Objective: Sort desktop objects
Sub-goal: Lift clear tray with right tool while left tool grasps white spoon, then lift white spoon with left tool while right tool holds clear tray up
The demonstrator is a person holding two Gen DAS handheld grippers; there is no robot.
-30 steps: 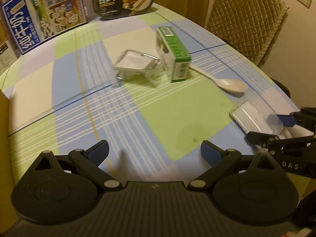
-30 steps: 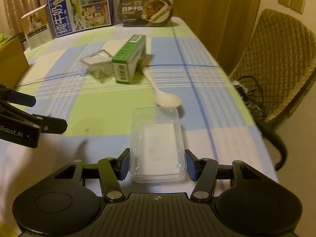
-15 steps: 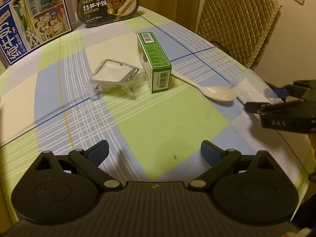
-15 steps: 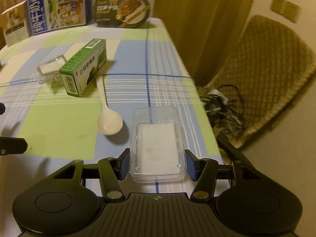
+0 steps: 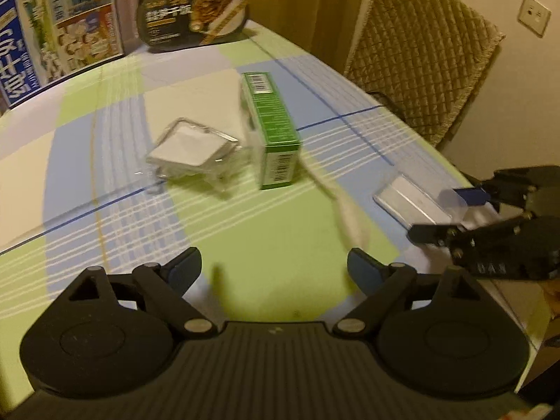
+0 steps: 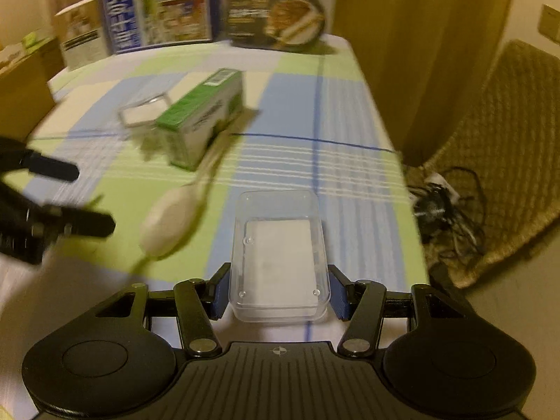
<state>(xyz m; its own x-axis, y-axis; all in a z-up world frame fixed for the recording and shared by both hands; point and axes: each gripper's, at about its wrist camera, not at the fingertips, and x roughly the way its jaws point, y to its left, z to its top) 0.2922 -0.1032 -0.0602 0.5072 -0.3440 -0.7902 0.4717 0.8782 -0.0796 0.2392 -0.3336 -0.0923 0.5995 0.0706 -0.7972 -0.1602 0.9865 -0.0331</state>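
Observation:
My right gripper (image 6: 280,294) is shut on a clear plastic box (image 6: 280,255) with a white insert, held just above the checked tablecloth (image 6: 297,112) near its right edge. The same box (image 5: 409,203) shows in the left wrist view, held by my right gripper (image 5: 444,213). My left gripper (image 5: 274,269) hovers over the cloth; its jaws are closing with nothing between them. A white spoon (image 6: 171,220) lies just past it, blurred. Farther back lie a green carton (image 5: 273,129) and a clear container (image 5: 190,148) with white contents.
A dark ready-meal tray (image 5: 192,14) and a blue milk carton box (image 5: 59,31) stand at the table's far end. A quilted chair (image 5: 420,52) is beyond the right edge, with tangled cables (image 6: 444,210) on the floor. A cardboard box (image 6: 21,80) stands left.
My left gripper's jaws have narrowed a little and it has moved toward the spoon, coming back into the right wrist view. The right gripper has shifted sideways, still holding the clear box.

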